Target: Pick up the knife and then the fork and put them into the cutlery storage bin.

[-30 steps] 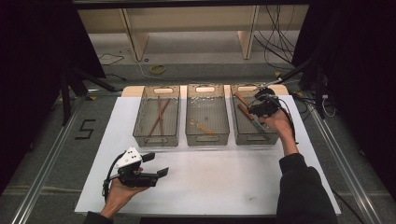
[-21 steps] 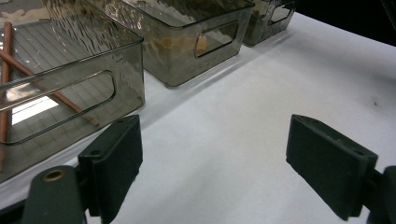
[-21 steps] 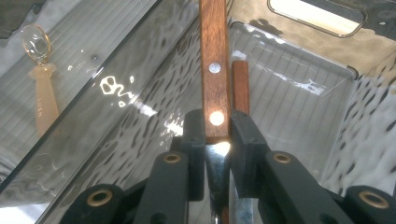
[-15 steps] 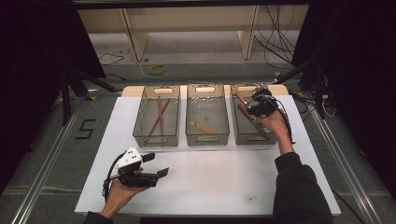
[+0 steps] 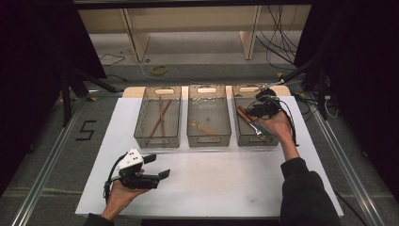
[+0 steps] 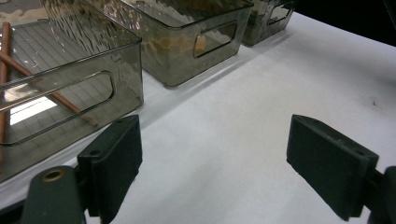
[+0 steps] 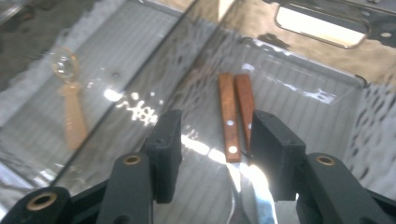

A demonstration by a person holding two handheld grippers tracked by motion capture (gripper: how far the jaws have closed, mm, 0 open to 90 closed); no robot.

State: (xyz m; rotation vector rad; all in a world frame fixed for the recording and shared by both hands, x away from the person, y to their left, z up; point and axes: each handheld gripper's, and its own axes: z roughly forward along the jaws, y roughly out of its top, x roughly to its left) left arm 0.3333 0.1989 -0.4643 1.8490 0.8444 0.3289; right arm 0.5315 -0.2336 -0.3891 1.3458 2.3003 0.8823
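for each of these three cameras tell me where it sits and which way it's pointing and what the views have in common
High view: above the person's side of the table, facing forward and down on three bins; both forearms, the left gripper and the right gripper show.
Left gripper view: rides the left gripper, low over the table, facing the left bin; its open jaws show.
Right gripper view: rides the right gripper, looking down into the right bin at two knives; jaws just opening, pressing nothing.
Shared: the right gripper view and the high view both show the knives.

Left gripper [image 5: 157, 167] fingers wide, right gripper [image 7: 214, 140] fingers just opening
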